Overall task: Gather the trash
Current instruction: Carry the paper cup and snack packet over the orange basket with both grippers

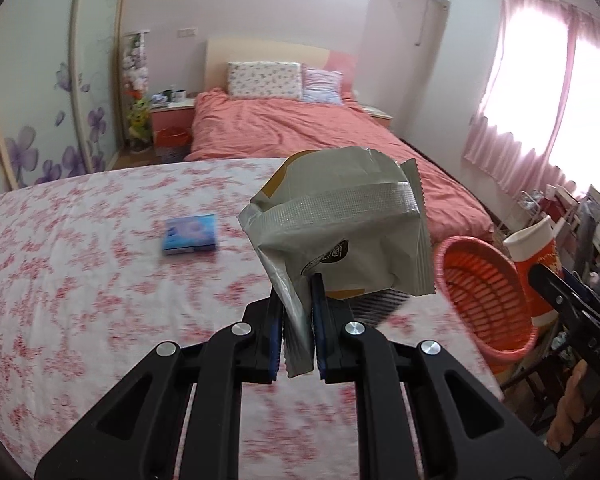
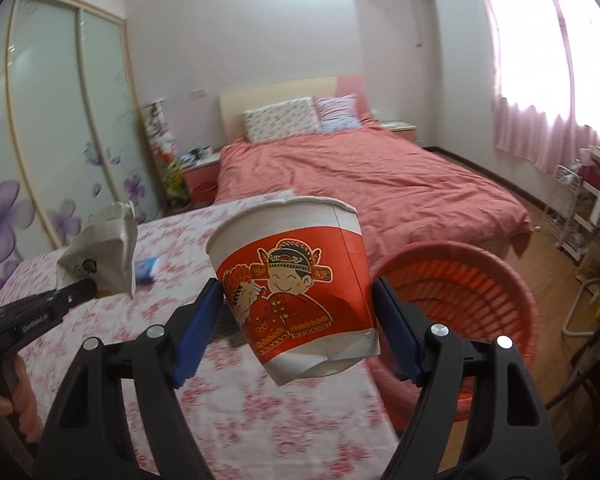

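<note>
Carry step: wrapper [image 1: 340,224] clamped in left gripper [image 1: 298,344], cup [image 2: 296,292] in right gripper [image 2: 296,328]; release over nearby basket [image 2: 480,280] is required.

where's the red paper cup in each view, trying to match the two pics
Left wrist: the red paper cup sits at the right edge, behind the orange basket, held by the right gripper.
Right wrist: the cup fills the centre, clamped between that gripper's blue pads.
Shared landmark: the orange basket, right of the cup there.
</note>
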Motion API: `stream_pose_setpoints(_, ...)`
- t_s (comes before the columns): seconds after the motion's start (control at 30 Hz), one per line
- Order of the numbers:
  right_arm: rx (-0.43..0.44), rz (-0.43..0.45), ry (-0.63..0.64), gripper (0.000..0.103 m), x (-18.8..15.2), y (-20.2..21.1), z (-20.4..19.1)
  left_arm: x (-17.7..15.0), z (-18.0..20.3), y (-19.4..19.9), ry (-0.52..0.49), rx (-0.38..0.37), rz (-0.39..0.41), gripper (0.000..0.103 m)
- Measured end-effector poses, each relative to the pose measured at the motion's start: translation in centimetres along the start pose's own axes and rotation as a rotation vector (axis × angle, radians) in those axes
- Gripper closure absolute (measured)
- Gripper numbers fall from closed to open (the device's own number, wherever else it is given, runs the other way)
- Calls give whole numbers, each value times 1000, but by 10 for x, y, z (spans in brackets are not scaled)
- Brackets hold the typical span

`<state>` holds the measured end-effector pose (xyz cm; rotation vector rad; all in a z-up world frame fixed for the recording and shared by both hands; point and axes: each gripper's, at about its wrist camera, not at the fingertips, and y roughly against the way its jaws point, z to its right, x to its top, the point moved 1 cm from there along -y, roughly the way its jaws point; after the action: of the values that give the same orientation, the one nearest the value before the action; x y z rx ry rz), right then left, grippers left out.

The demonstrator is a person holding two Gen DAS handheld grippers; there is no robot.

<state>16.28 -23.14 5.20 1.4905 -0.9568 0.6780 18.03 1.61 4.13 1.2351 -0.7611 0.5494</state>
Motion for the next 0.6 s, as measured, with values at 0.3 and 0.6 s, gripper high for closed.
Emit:
stream_pose_setpoints(0.3,-144,55,-66,29,2,9,58,1,62,-13,-49,-62,1,90)
stream_pose_setpoints(0.6,-217,62,-148,29,0,4,110,-6,115,-37,-84,-132,-43,90)
